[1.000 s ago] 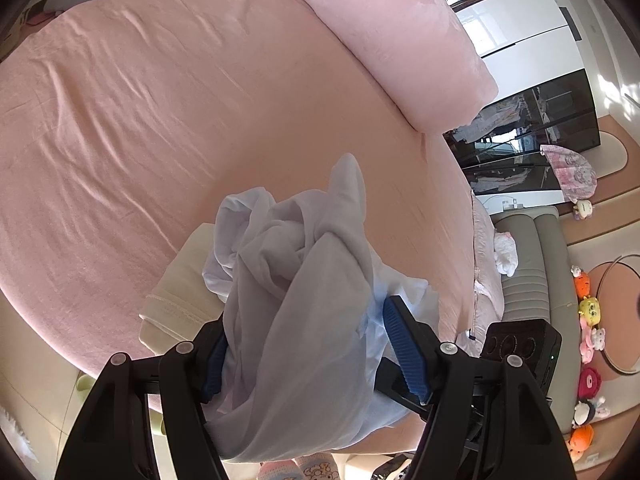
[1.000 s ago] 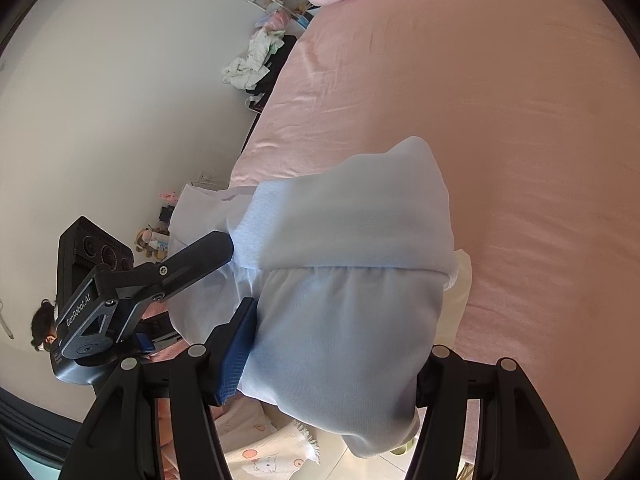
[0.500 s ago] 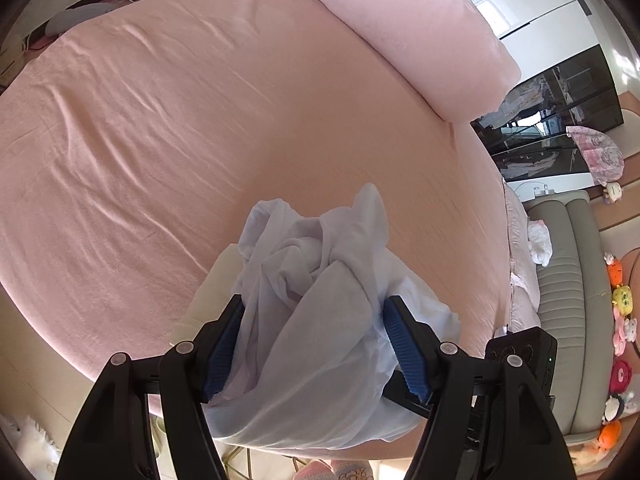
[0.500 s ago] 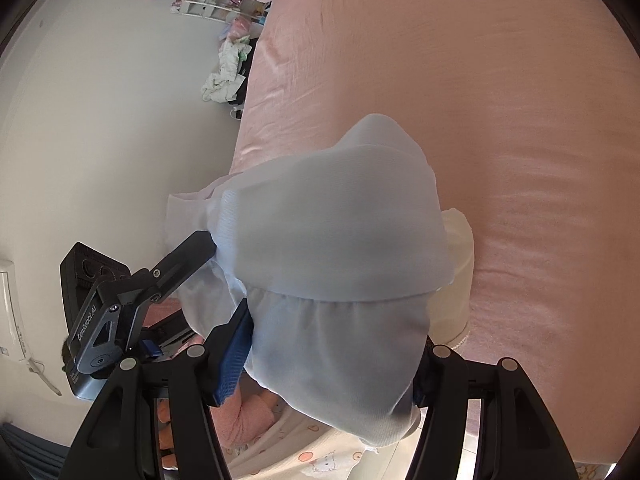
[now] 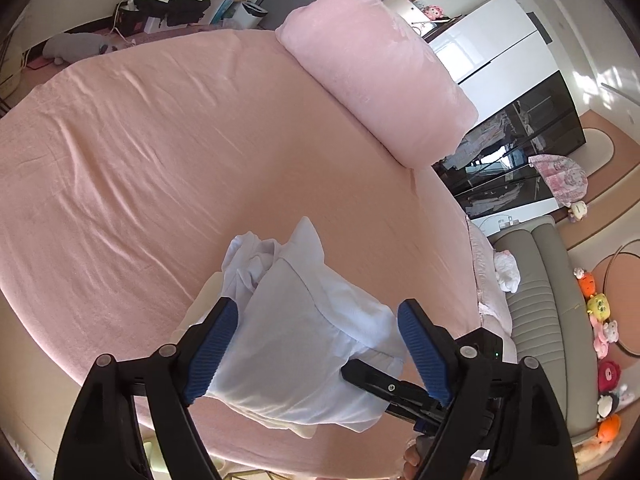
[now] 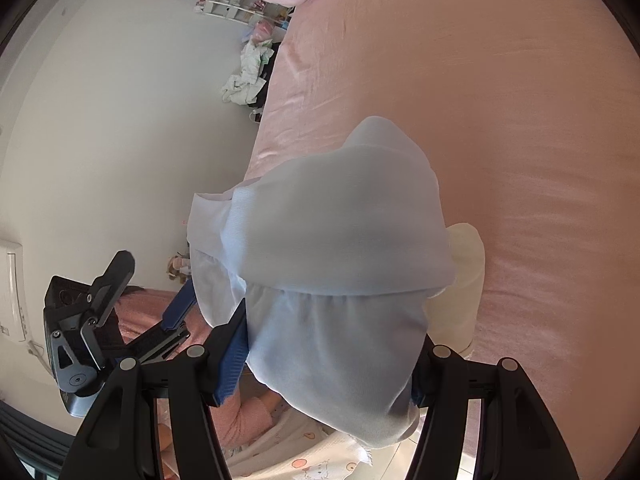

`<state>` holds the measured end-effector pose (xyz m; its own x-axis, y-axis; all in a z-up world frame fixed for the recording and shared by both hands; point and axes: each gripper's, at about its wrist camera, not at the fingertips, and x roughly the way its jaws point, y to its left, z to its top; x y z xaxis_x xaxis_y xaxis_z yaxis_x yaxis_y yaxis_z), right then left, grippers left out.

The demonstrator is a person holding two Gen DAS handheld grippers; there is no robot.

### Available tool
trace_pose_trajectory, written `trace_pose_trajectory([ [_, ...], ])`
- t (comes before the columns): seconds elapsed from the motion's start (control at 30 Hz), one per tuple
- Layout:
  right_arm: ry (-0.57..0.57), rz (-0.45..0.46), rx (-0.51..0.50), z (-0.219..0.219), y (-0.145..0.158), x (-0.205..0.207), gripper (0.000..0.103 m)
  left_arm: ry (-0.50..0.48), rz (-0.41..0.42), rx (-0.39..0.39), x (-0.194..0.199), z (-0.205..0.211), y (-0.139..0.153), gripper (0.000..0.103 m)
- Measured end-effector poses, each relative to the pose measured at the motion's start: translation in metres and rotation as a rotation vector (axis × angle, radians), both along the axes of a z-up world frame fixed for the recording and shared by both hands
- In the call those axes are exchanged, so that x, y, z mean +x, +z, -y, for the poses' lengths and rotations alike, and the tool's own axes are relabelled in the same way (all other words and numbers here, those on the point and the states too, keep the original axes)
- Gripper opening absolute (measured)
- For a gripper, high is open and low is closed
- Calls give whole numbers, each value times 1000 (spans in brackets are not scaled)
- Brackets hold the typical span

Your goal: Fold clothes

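Resting at the near edge of the round pink bed, the bundled pale-blue thin fabric garment sits between both tools. Left tool is opening, pads clear of the cloth. Right tool stays clamped on it.

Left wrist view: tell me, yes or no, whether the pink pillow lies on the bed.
Yes, the pink pillow rests along the bed's far edge.

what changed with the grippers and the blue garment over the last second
The left gripper let go: its jaws are opening, with the pale blue garment loose between them. The right gripper stays shut on the garment, which remains bunched at the edge of the pink bed.
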<state>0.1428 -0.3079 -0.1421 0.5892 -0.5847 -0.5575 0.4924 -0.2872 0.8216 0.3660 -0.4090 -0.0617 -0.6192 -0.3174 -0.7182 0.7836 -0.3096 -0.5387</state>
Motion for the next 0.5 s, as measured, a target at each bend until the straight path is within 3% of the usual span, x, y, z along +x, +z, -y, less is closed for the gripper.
trace_pose_trajectory([
  [0.07,6,0,-1,0,2,0,63,0,45,-42,-1,-4,2,85],
  [0.17,14,-2,0,1,3,0,63,18,129,-5,-6,6,-17,85],
  [0.3,46,-53,-3,-1,14,-3,68,16,119,44,-10,15,-34,85],
  [0.5,44,-186,-85,-16,45,-22,73,5,123,45,-8,10,-30,85],
])
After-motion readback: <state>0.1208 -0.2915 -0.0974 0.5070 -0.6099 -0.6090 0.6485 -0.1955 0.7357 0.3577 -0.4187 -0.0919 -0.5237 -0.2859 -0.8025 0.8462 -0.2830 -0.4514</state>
